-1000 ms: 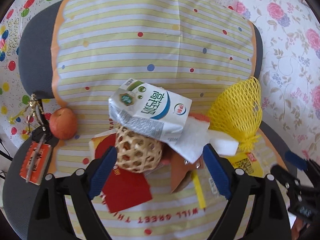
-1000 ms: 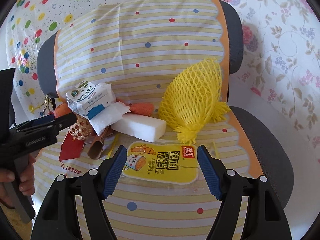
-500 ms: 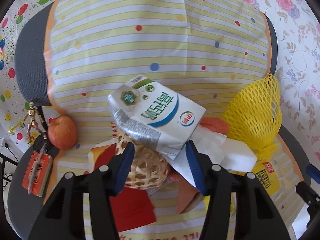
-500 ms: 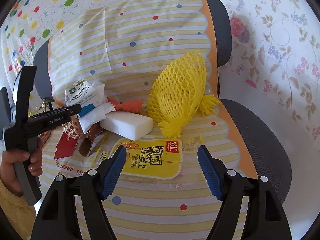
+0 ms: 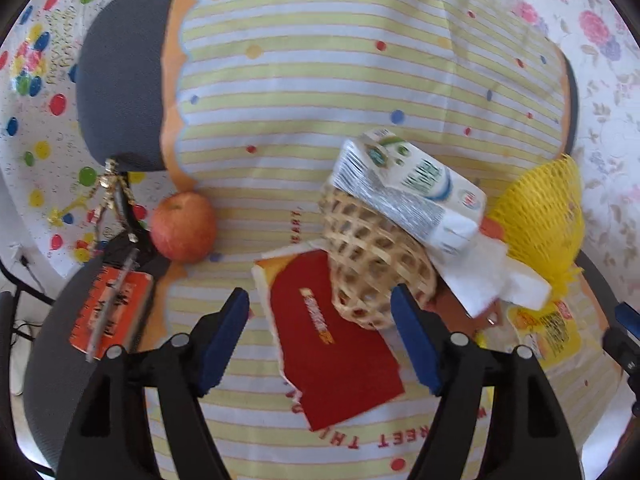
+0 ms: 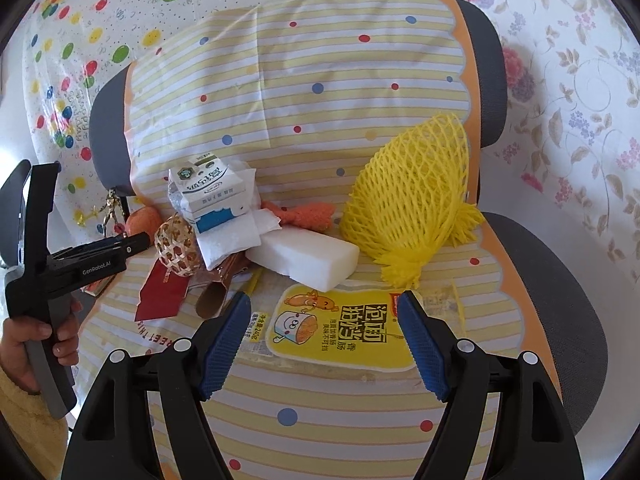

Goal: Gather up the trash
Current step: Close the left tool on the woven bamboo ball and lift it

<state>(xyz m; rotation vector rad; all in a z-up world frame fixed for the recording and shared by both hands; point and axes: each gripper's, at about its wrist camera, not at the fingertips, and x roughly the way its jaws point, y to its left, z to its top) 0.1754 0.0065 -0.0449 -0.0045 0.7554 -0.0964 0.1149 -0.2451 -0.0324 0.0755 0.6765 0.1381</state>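
The left gripper [image 5: 318, 322] reaches forward and down over the seat of a grey office chair [image 6: 560, 280] draped in a yellow-striped, dotted cloth [image 5: 320, 80]. Its blue-padded jaws are spread wide and hold nothing; a torn red paper wrapper [image 5: 336, 352] lies between them, and the right pad sits just beside a woven wicker ball [image 5: 376, 256]. In the right wrist view the person's left hand [image 6: 28, 344] grips the tool's handle at the chair's left edge.

The right gripper [image 6: 322, 330] points at the seat front, jaws likewise released and empty, flanking a yellow sausage packet [image 6: 344, 328] lying flat on the cloth.

The trash is heaped on the seat: a white milk carton [image 5: 408, 188] rests tilted on the wicker ball, with crumpled white tissue [image 5: 476, 276] under its lower end. Beside these lie a white foam block [image 6: 308, 256], an orange scrap [image 6: 308, 216], a brown cardboard tube [image 6: 216, 296] and a yellow foam fruit net [image 6: 412, 204] leaning against the backrest. An apple [image 5: 184, 226] sits apart at the left edge of the cloth, near an orange-and-black object [image 5: 110, 312] that is too blurred to identify
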